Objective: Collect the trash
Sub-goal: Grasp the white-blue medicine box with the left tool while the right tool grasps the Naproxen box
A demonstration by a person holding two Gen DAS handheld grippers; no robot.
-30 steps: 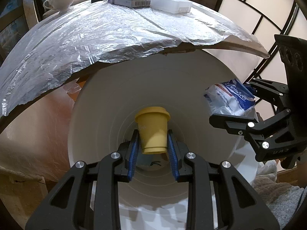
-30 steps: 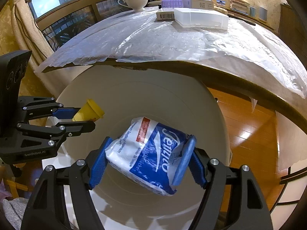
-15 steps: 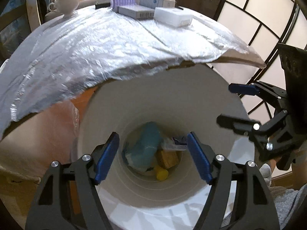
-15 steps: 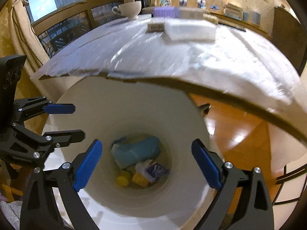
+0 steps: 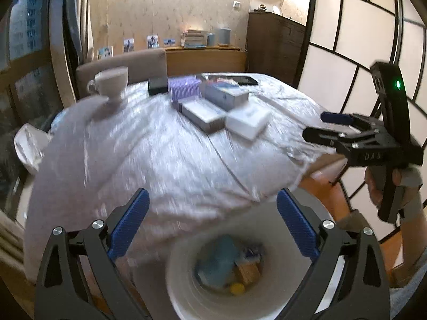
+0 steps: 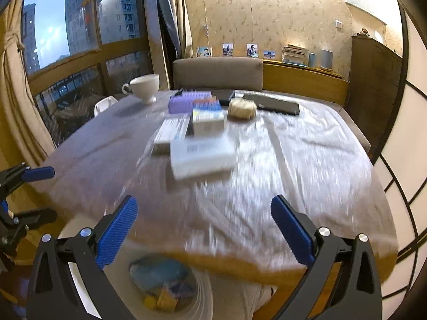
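Trash that we carried a second ago, the yellow cup in our left gripper [image 5: 210, 229] and the blue-and-white packet in our right gripper [image 6: 204, 236], now lies at the bottom of the white bin [image 5: 186, 288], where we make out blurred shapes in teal, brown and yellow. Both grippers stand spread wide with nothing between their blue pads, and both have swung up from the bin's mouth to face the tabletop [image 6: 307, 160] under its wrinkled plastic sheet. The bin sits low in both views, just beside the tabletop's near edge. We judge this drop-off finished and the next pick about to be chosen. What remains on the tabletop is a cluster of boxes [image 6: 202, 154], a purple pack [image 6: 184, 104], a roundish tan bundle [image 6: 241, 109] and a white teacup [image 6: 145, 86]; motion blur keeps us from telling which of these count as trash.
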